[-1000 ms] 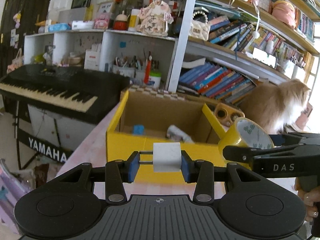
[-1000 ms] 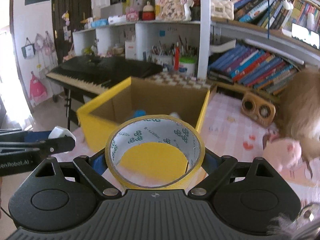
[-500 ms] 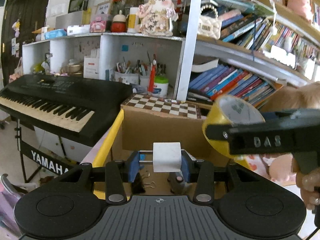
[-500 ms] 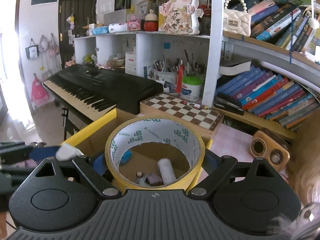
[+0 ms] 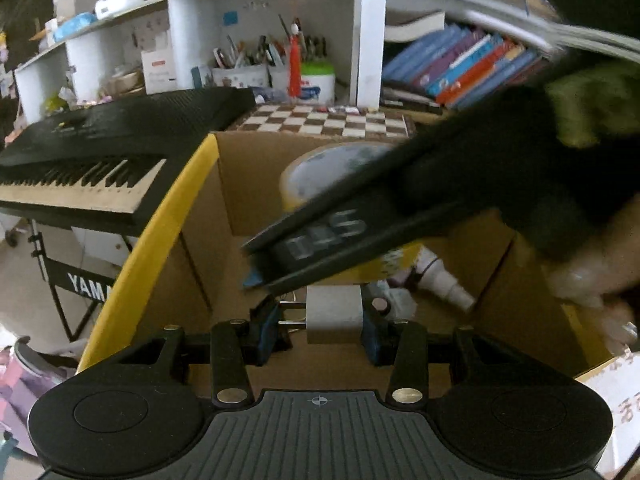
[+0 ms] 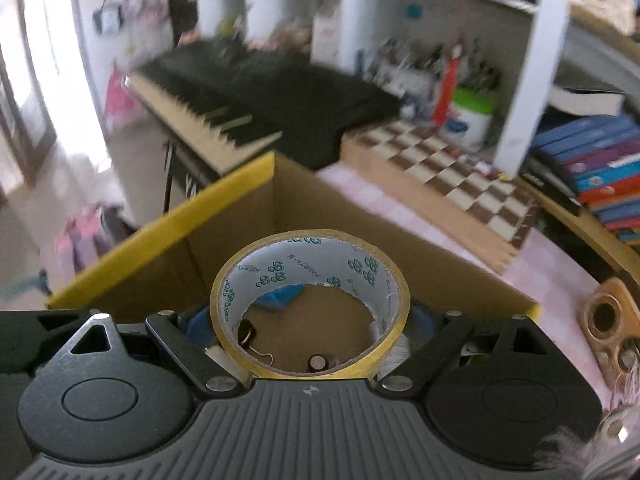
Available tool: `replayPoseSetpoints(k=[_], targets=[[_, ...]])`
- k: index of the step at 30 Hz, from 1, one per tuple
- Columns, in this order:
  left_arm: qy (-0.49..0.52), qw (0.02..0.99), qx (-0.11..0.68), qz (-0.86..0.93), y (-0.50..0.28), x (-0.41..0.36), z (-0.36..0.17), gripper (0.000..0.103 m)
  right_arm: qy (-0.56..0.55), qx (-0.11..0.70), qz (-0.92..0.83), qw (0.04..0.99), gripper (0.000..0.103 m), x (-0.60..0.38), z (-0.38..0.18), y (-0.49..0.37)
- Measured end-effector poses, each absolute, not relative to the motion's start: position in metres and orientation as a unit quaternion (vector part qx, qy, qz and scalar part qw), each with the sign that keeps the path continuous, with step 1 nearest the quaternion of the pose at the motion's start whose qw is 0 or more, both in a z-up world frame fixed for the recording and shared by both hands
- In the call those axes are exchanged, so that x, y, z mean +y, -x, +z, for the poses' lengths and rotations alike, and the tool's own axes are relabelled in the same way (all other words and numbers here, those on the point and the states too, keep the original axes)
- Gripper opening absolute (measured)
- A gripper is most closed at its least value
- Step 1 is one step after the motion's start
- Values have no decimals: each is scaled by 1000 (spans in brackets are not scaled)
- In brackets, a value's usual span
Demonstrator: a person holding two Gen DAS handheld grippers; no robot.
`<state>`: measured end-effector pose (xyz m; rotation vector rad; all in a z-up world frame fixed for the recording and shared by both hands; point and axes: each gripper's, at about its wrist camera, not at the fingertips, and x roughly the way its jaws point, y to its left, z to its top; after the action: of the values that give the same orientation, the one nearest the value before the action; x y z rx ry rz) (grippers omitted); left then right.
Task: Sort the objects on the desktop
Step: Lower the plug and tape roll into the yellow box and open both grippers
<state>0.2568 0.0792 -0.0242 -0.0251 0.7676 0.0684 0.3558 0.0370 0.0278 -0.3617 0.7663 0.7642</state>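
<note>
Both claws now over box (image 6: 168, 236) – left (image 5: 320, 316) grips plug (image 5: 334, 312), right (image 6: 314, 320) tape (image 6: 312, 256) (blurred).

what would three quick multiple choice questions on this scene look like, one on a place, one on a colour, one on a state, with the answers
1. Where does the tape roll hang?
A. over the open cardboard box
B. on the piano keys
C. on the chessboard

2. What colour is the box's top edge?
A. red
B. yellow
C. green

3. How is the left gripper?
A. open and empty
B. shut on a pen
C. shut on a white plug adapter

Answers:
1 A, the right gripper holds the roll with the box floor showing through its hole.
2 B, a yellow band runs along the rim.
3 C, the white block with two prongs sits between the blue pads.
</note>
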Motion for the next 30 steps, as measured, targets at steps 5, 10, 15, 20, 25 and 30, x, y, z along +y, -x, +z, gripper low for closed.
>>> replayPoseSetpoints(k=[5,10,15,20,25,30], targets=[[10,921,389,32,-260,78,-27,41,201,389,364,822,91,57,10,-373],[8,921,389,30,-261,78,-27,41,204,404,357,817,91,61,-1,-382],[8,922,385,30,-261,79,-27,43,198,409,350,819,91,58,-4,-385],[3,928,371,33,-258,81,-21,59,189,412,353,819,92,56,-2,-385],[-5,936,350,37,-249,81,-8,71,180,392,348,833,93,50,8,-379],[-10,945,324,44,-234,83,6,78,157,364,344,851,93,39,27,-367]])
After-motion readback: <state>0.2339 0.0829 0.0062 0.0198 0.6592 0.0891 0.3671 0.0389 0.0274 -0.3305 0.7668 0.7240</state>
